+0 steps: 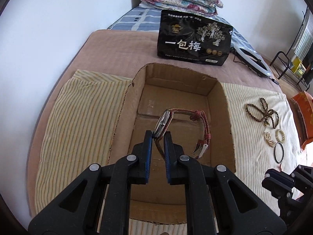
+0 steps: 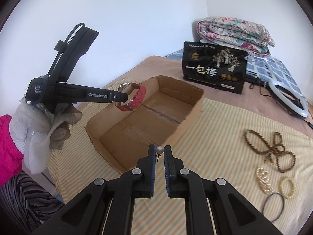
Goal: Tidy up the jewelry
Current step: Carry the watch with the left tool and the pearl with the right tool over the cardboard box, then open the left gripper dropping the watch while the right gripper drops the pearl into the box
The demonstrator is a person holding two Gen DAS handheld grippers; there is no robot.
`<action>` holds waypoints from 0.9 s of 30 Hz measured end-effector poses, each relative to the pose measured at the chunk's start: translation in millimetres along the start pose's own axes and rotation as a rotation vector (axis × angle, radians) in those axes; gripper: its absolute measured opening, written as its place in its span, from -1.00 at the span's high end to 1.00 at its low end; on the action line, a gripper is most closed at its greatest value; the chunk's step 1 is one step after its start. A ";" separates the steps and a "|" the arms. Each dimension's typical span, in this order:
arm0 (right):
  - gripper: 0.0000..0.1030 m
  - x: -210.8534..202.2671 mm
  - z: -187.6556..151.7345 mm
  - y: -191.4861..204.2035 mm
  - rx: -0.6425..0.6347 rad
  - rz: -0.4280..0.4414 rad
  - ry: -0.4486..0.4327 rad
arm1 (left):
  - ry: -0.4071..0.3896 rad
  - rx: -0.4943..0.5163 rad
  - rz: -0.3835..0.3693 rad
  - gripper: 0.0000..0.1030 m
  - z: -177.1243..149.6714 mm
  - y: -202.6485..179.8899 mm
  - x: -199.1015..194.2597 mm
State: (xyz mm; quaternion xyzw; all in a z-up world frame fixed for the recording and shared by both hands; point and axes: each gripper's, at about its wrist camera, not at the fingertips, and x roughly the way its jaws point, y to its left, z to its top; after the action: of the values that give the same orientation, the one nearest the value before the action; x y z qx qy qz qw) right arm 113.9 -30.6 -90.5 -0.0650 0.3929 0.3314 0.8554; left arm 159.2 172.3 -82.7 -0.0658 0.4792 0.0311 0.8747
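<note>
My left gripper point(image 1: 158, 135) is shut on a red-strapped wristwatch point(image 1: 203, 127) and holds it in the air over the open cardboard box point(image 1: 125, 107). In the right wrist view the same gripper point(image 2: 122, 98) holds the watch point(image 2: 137, 98) above the box point(image 2: 195, 101). My right gripper point(image 2: 160, 150) is shut on a small pearl earring point(image 2: 159, 150) just in front of the box's near corner. On the striped cloth to the right lie a brown bead necklace point(image 2: 273, 148), a pearl strand point(image 2: 265, 180), a pearl bracelet point(image 2: 287, 188) and a dark ring band point(image 2: 273, 207).
A black snack bag point(image 2: 214, 68) stands behind the box. A folded floral quilt point(image 2: 234, 33) lies at the back and a white ring light point(image 2: 287, 99) at the right. An orange box point(image 1: 305, 117) sits at the right edge.
</note>
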 end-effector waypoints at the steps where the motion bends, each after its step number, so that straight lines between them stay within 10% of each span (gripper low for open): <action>1: 0.88 2.3 1.4 3.0 -0.001 -0.002 0.000 | 0.003 -0.004 0.002 0.80 -0.5 1.5 1.4; 18: 0.86 48.7 10.5 29.6 0.000 0.003 0.059 | 0.024 0.020 0.009 0.81 3.8 -8.2 20.2; 21: 0.59 48.9 11.5 31.8 -0.007 0.003 0.053 | 0.022 0.015 0.002 0.79 7.5 -9.5 23.1; 27: 0.18 46.8 11.5 31.3 -0.007 -0.009 0.044 | -0.025 0.019 0.001 0.01 11.4 -13.0 15.1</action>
State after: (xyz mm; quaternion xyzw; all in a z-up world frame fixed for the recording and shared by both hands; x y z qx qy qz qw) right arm 123.9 22.0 -111.5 -0.0772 0.4103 0.3275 0.8476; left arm 178.4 161.0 -88.3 -0.0568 0.4684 0.0280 0.8812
